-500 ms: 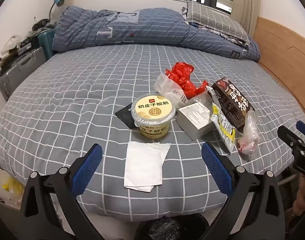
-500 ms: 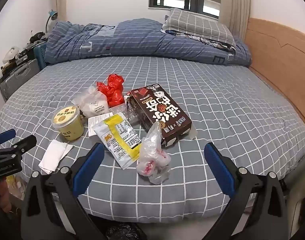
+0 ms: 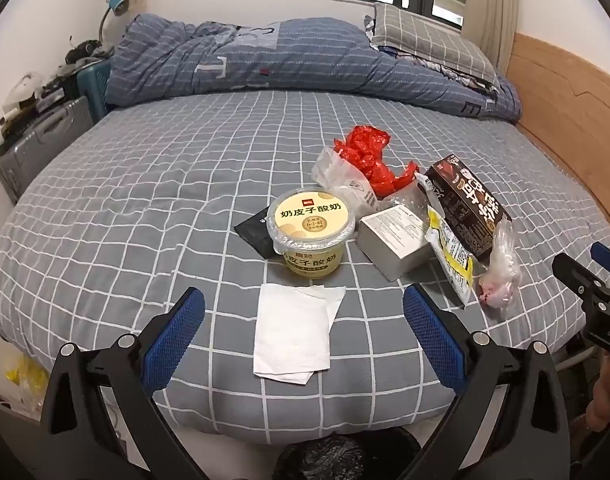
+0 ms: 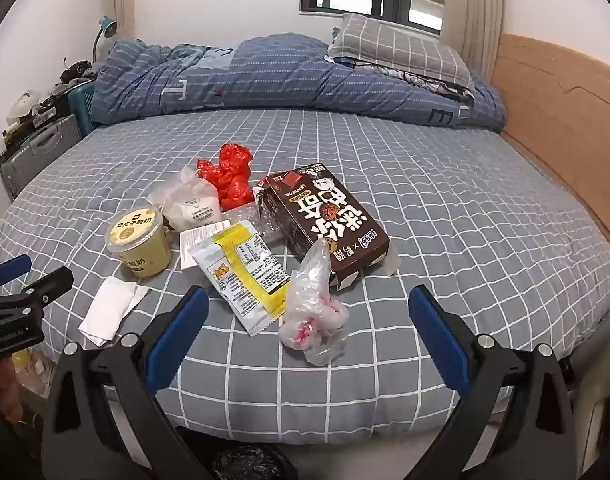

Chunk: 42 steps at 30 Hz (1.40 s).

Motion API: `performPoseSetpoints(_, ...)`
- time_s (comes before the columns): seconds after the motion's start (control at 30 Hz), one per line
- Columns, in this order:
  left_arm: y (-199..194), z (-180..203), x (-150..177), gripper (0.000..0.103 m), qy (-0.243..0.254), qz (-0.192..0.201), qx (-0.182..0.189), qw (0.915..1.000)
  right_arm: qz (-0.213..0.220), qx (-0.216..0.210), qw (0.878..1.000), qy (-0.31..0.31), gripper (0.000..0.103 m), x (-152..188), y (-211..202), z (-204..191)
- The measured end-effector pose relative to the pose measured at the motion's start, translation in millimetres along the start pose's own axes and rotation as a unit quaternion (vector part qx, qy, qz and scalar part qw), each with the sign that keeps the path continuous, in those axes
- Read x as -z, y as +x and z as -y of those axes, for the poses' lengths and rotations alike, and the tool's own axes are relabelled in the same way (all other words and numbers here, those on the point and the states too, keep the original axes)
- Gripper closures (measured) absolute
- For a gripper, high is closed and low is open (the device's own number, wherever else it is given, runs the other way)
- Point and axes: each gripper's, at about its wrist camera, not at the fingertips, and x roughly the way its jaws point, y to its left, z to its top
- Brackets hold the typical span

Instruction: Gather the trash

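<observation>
2 tools, both of mine spread wide and holding nothing. From the left wrist, my left tool (image 3: 303, 334) hangs over the bed (image 3: 125, 208) edge with the white napkin (image 3: 295, 334) lying between its fingers, the yogurt cup (image 3: 309, 232) just beyond. From the right wrist, my right tool (image 4: 307, 334) frames a crumpled clear bag (image 4: 311, 312), which touches the yellow packet (image 4: 245, 272) and the brown carton (image 4: 325, 220).
</observation>
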Motion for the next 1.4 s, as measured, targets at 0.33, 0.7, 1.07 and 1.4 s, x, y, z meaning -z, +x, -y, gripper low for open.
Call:
performPoseSetpoints(0.33, 2.6, -0.8, 1.7, 0.006, 0.000, -0.002, -0.009, 1.0000, -0.003, -0.003, 1.000, 0.003, 0.007, 0.6, 2.0, -0.4)
performPoseSetpoints(0.7, 5.8, 3.4, 4.0, 0.006, 0.003, -0.004, -0.008, 1.0000, -0.001, -0.006, 1.000, 0.008, 0.007, 2.0, 5.5, 4.1)
performPoseSetpoints(1.07, 5.0, 1.6, 4.3, 0.006, -0.001, -0.005, -0.008, 0.9999, -0.001, -0.005, 1.000, 0.008, 0.007, 0.9, 5.3, 3.6)
performPoseSetpoints(1.4, 5.5, 0.2, 3.5, 0.006, -0.003, -0.008, -0.009, 0.9999, 0.002, -0.004, 1.000, 0.008, 0.007, 0.3, 5.1, 2.9)
